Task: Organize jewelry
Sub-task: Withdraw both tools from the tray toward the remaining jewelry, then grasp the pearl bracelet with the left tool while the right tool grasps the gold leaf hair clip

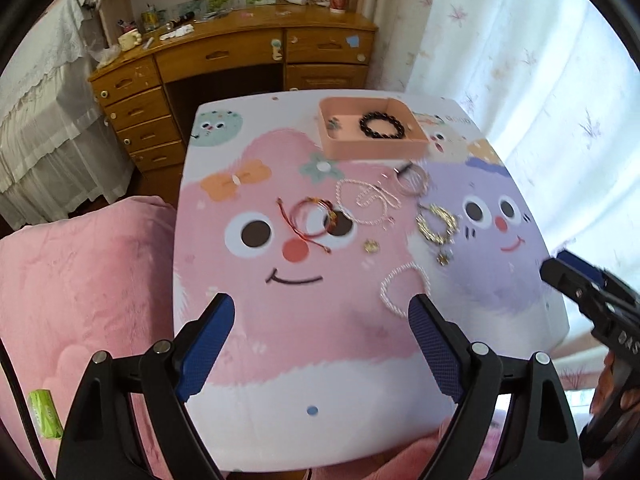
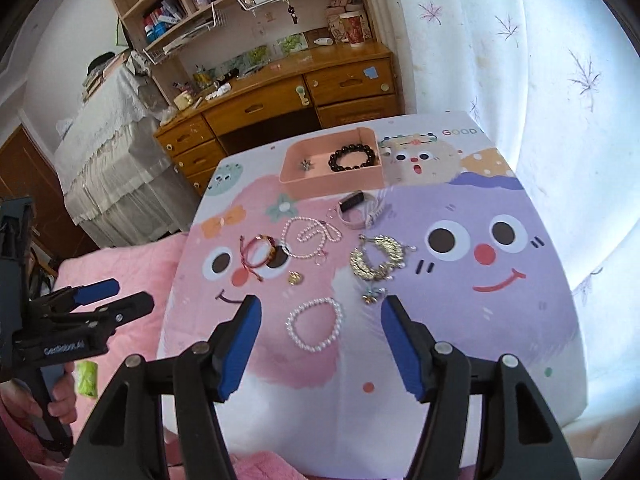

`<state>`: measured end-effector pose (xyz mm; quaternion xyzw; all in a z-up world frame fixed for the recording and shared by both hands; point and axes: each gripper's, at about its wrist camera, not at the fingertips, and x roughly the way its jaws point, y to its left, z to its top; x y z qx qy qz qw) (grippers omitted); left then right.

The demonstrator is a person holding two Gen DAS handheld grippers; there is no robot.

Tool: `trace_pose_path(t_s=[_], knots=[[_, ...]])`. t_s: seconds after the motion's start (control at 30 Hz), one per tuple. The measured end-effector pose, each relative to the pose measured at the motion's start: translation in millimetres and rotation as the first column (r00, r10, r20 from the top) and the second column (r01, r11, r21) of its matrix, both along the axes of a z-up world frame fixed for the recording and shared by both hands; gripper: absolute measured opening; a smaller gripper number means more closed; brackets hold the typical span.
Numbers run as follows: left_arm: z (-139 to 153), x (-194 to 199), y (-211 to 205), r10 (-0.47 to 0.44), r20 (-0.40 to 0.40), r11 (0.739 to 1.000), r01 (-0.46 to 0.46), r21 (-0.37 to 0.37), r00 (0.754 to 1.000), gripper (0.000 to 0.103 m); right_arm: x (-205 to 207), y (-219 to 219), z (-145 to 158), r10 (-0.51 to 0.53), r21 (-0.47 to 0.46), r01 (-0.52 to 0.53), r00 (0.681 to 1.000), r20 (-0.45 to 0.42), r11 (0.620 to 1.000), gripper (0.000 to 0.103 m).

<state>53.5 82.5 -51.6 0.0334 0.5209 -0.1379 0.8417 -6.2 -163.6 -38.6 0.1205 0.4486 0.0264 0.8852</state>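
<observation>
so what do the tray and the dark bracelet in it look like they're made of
Tray: probably plastic, matte salmon pink, with smooth one-piece walls and rounded corners.
Dark bracelet: round black beads with glossy highlights, so polished stone, glass or lacquered wood; the views cannot tell which.

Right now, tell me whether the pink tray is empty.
Not empty. The pink tray holds a black bead bracelet and a small dark trinket.
</observation>
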Motion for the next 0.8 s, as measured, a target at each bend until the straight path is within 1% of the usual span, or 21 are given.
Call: trace_pose_path(t_s=[0.1, 0.2, 0.27, 0.33, 0.4, 0.47, 0.5, 0.53, 0.57, 0.6, 0.63, 0.7, 0.73, 0.77, 0.8], knots=[[-2.4, -6.7, -5.6, -0.001, -0.012, 1.0, 0.001, -0.003, 1.0, 0.087, -2.3, -1.2, 3.5, 0.042, -0.067, -0.041, 0.999, 0.019, 0.997, 0.063], [-9.3, -4.5, -12.9, 0.023, -0.035, 1.0, -0.023, -0.004, 0.999, 0.087, 1.8, -1.1, 7.8, 0.113, -0.189, -0.103, 0.993, 0.042, 0.977, 0.063], [-18.3, 0.7, -20.0, 0.04, -0.074, 0.999, -0.04, -0.004, 0.996, 0.087, 7.5, 2.7, 4.4, 0.18, -0.293, -0.162, 0.983, 0.035, 0.942, 0.063], [-30.0, 7.4, -27.8, 0.062, -0.135, 0.998, -0.063, -0.005, 0.989, 0.087, 15.2, 7.8, -4.4, 0.258, -0.39, -0.237, 0.966, 0.003, 0.89, 0.063], [-42.6, 13.4, -36.3, 0.09, -0.187, 0.995, -0.095, -0.021, 0.978, 0.087, 24.1, 11.1, -19.6, 0.324, -0.462, -0.314, 0.944, -0.06, 0.829, 0.063], [-56.7, 17.6, -46.7, 0.116, -0.233, 0.991, -0.127, -0.033, 0.965, 0.087, 30.0, 8.3, -31.7, 0.366, -0.462, -0.369, 0.925, -0.099, 0.806, 0.063], [-64.7, 19.2, -52.7, 0.137, -0.251, 0.989, -0.148, -0.027, 0.958, 0.087, 34.7, 3.6, -39.2, 0.398, -0.438, -0.41, 0.909, -0.124, 0.8, 0.064], [-72.0, 20.2, -57.6, 0.158, -0.261, 0.986, -0.169, -0.019, 0.952, 0.087, 36.9, 0.9, -42.8, 0.415, -0.419, -0.43, 0.9, -0.131, 0.8, 0.064], [-81.0, 20.9, -63.9, 0.183, -0.271, 0.981, -0.193, -0.013, 0.945, 0.087, 41.8, -5.7, -49.1, 0.438, -0.39, -0.453, 0.889, -0.133, 0.802, 0.067], [-86.6, 21.0, -67.9, 0.201, -0.275, 0.977, -0.212, -0.009, 0.94, 0.087, 46.3, -11.5, -54.5, 0.452, -0.368, -0.466, 0.883, -0.128, 0.805, 0.07], [-94.3, 20.7, -71.9, 0.236, -0.27, 0.97, -0.245, 0.002, 0.934, 0.087, 51.0, -16.3, -60.2, 0.463, -0.348, -0.474, 0.878, -0.12, 0.809, 0.07], [-108.3, 19.1, -76.9, 0.32, -0.245, 0.946, -0.325, 0.021, 0.915, 0.085, 61.9, -26.4, -70.2, 0.482, -0.318, -0.482, 0.872, -0.083, 0.817, 0.07], [-114.8, 17.3, -80.0, 0.348, -0.246, 0.935, -0.355, 0.018, 0.905, 0.082, 67.9, -31.0, -74.4, 0.488, -0.304, -0.481, 0.871, -0.057, 0.822, 0.07], [-123.2, 15.2, -84.0, 0.377, -0.25, 0.921, -0.39, -0.002, 0.892, 0.08, 72.8, -32.1, -76.8, 0.491, -0.298, -0.479, 0.87, -0.041, 0.826, 0.07], [-128.0, 14.7, -85.8, 0.394, -0.25, 0.912, -0.41, -0.014, 0.884, 0.078, 80.6, -35.3, -82.1, 0.49, -0.292, -0.473, 0.872, -0.017, 0.832, 0.07]])
